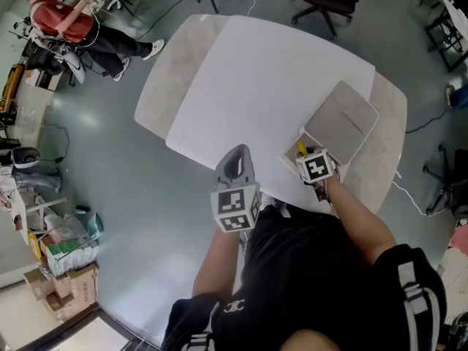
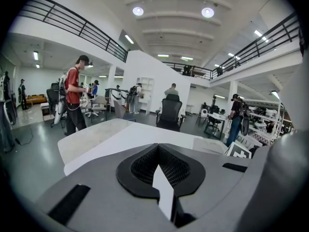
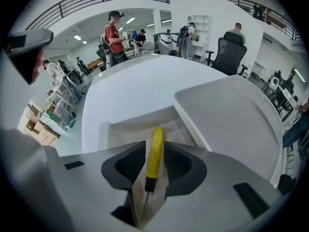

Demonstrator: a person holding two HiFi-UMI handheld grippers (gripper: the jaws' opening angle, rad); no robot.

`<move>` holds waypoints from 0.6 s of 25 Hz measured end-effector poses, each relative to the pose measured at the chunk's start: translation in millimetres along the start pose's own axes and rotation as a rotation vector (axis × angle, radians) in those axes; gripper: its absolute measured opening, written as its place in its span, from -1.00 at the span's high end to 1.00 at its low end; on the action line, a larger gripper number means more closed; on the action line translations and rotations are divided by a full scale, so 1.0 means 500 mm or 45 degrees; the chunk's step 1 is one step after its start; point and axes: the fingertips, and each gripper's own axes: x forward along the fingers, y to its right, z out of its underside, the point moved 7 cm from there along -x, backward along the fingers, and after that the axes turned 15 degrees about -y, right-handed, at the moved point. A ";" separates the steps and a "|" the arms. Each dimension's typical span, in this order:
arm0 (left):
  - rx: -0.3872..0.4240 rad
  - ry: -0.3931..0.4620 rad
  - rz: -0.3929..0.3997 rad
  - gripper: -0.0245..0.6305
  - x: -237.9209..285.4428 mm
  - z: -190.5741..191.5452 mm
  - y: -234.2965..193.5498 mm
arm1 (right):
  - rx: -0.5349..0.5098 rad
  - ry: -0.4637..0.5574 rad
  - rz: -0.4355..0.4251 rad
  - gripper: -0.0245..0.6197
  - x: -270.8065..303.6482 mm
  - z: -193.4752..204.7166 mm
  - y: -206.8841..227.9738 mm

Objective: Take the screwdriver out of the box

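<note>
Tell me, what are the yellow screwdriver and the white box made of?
The screwdriver has a handle that looks like smooth yellow plastic, because light gleams on it. Its dark collar is probably plastic too, and the thin grey shaft is probably metal. The box is plain matte white, maybe plastic or card; I can't tell which.

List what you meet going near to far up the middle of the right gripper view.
Screwdriver clamped in the right gripper → open box → white table → person in red shirt.
</note>
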 end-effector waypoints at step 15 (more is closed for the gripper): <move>0.027 0.030 0.031 0.88 0.021 -0.026 -0.008 | -0.116 0.070 0.093 0.70 -0.033 -0.006 -0.011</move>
